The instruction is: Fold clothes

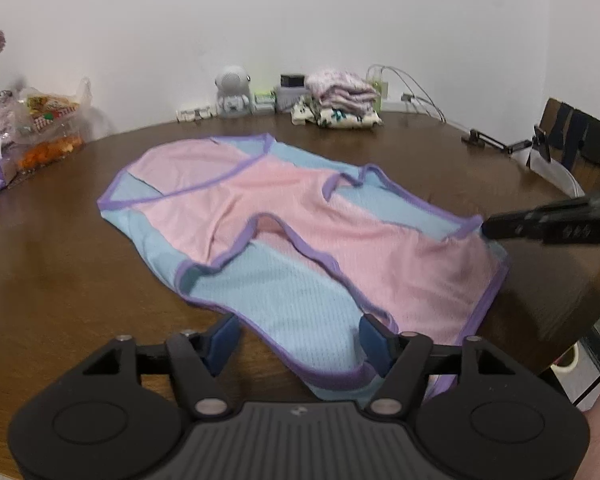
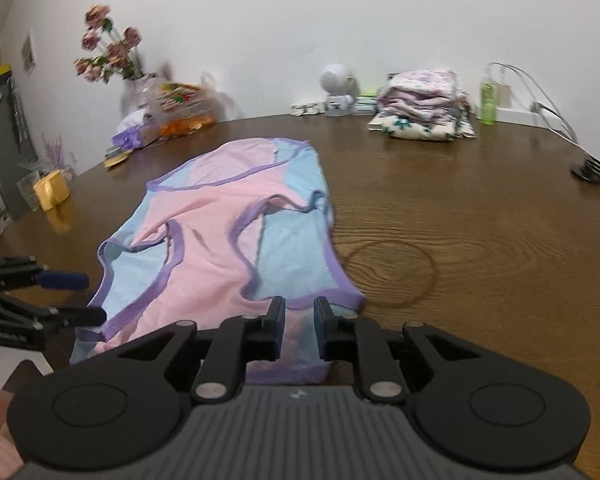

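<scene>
The thin pink and blue mesh top with purple trim [image 1: 284,216] lies spread on the brown wooden table [image 2: 480,220]. The left gripper [image 1: 298,336] is wide open at its 6 o'clock hem; the right gripper [image 2: 299,330], nearly closed, has cloth between its fingers. It looks soft, light and floppy, so pinch the purple edges.

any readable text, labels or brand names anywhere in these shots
None can be read.
Left gripper: white lettering on its black body, too blurred.
Both gripper bodies: small embossed logo, no letters.
Printed snack bag: print too blurred.
Green bottle: label too small.
Pink, blue and purple-trimmed garment: no text visible.
</scene>
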{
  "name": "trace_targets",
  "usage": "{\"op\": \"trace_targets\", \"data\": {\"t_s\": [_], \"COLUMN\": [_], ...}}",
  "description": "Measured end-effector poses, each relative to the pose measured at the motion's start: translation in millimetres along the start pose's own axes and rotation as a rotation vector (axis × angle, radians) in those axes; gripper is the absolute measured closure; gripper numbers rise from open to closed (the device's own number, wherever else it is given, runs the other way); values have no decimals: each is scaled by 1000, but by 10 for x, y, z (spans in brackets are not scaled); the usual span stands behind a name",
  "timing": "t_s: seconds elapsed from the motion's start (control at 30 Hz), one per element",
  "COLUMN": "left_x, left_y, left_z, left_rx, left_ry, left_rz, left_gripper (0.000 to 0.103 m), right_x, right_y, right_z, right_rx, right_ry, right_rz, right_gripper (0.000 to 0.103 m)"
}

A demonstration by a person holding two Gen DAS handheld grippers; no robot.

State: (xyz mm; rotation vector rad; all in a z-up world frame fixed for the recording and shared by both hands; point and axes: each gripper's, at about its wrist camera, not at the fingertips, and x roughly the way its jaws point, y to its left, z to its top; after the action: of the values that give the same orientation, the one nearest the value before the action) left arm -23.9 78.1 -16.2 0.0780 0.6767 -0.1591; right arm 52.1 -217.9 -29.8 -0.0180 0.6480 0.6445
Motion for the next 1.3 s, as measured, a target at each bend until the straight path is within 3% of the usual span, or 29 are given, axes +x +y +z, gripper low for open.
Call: {"op": "trace_targets", "data": {"t_s": [0.27,0.37,0.47,0.53,0.67,0.87,1.07,1.2,1.3], "left_x": [-29,98,125,126,100,1,-44,27,80], "left_y": [-214,-257,-234,-223,-193,-78,38,46,52], "left_z": [23,-7,-37,-28,-21,-16,90,114,132], "left_rx": [105,131,126,127,125,97,97,127,150], "left_ry": [-8,48,69,83,107,94,43,47,49], "left_rz": [-120,-128,-153,-175,-188,-127,-84,-62,-45], "left_gripper": [40,60,72,88,88,85,72,70,69], "right_x": [182,182,165,157,157,138,71,60,74], "right_y": [73,39,19,7,28,7,-34,59,107], "right_z": [-55,-80,-95,-101,-103,-102,-56,-36,-29], "right_rx": [-61,-61,-67,-67,-82,-82,-49,-94,-118], "right_ry": [43,46,44,43,42,45,27,3,2], "right_rz": [-41,-46,-45,-43,-47,-43,4,12,29], "right_gripper": [88,88,88,88,88,88,87,69,69]}}
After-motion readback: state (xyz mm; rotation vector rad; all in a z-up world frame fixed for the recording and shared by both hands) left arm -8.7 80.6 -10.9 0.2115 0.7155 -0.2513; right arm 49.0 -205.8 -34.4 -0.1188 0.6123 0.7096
